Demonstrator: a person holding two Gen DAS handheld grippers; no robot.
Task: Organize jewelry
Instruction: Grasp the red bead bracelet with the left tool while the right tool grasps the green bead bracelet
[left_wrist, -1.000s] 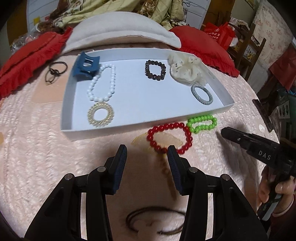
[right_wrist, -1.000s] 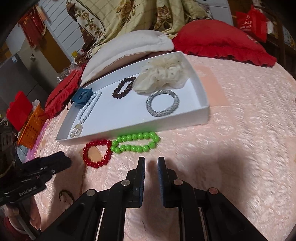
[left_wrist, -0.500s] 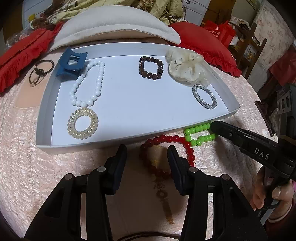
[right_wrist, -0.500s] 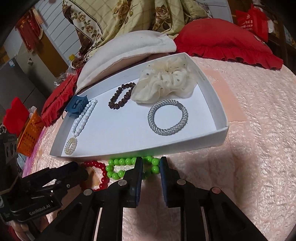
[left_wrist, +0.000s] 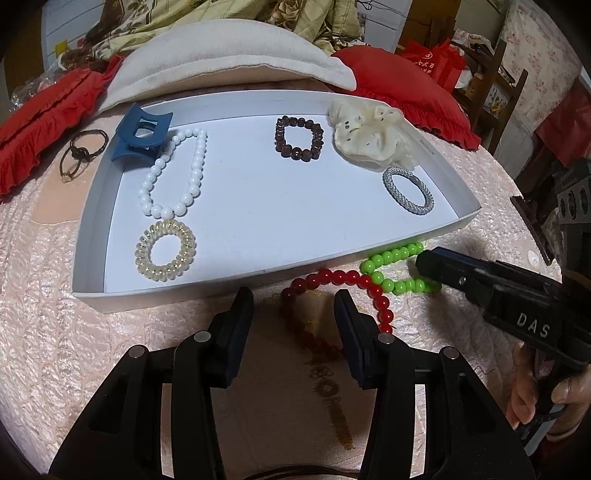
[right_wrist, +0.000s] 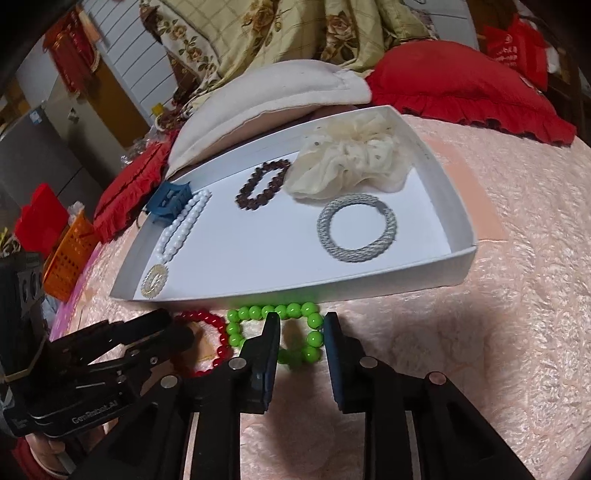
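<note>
Nearest, the right gripper (right_wrist: 301, 321) is opening its jaws over the green bead bracelet (right_wrist: 274, 328), a stretch of beads lying between the fingers but not pinched, while the left gripper (left_wrist: 293, 301) stands partly open and empty above the red bead bracelet (left_wrist: 334, 280) — both bracelets on the pink bedspread (right_wrist: 480, 332), touching each other. Just beyond is the white tray (left_wrist: 277, 275), holding a spiral hair tie (left_wrist: 165, 250), white bead necklace (left_wrist: 173, 173), blue claw clip (left_wrist: 142, 133), brown bracelet (left_wrist: 299, 138), grey bracelet (left_wrist: 408, 190) and cream scrunchie (left_wrist: 369, 134) — behind it, a cream pillow (left_wrist: 229, 55).
</note>
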